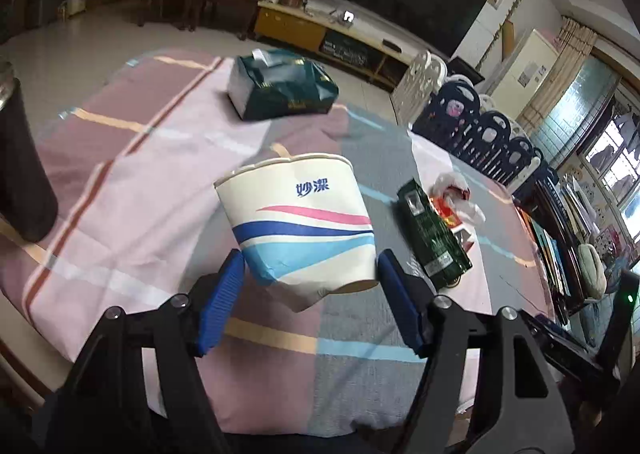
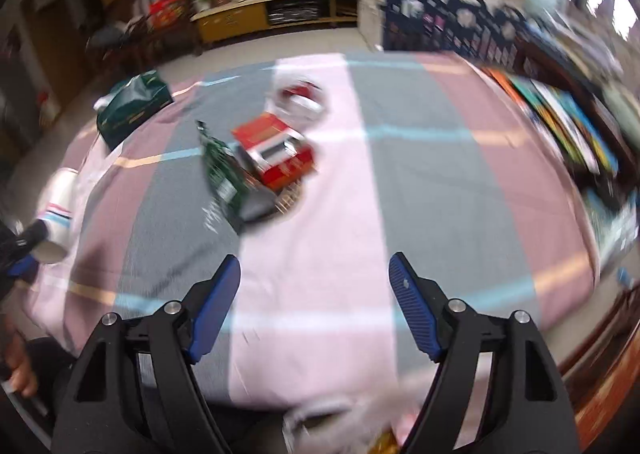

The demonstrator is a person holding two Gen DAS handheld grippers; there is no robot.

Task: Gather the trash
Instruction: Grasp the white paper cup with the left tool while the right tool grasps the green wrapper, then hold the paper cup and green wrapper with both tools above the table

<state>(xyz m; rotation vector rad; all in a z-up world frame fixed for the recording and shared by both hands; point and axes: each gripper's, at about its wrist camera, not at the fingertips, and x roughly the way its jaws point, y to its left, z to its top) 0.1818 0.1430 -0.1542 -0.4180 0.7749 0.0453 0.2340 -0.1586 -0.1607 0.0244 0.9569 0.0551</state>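
Observation:
My left gripper [image 1: 310, 260] is shut on a white paper cup [image 1: 300, 223] with pink and blue stripes, tilted and held above the striped tablecloth [image 1: 132, 189]. The cup also shows at the left edge of the right wrist view [image 2: 60, 209]. A dark green wrapper [image 1: 432, 230] lies to the cup's right, beside red packaging and crumpled plastic [image 1: 456, 193]. In the right wrist view the green wrapper [image 2: 222, 169], a red box [image 2: 276, 149] and the plastic [image 2: 300, 97] lie ahead of my right gripper [image 2: 314, 268], which is open and empty above the cloth.
A green tissue pack [image 1: 280, 87] lies at the far side of the table, also seen in the right wrist view [image 2: 132, 107]. A dark bottle [image 1: 22, 169] stands at the left. Chairs [image 1: 472, 117] and a bookshelf [image 1: 560, 238] stand beyond the table's right edge.

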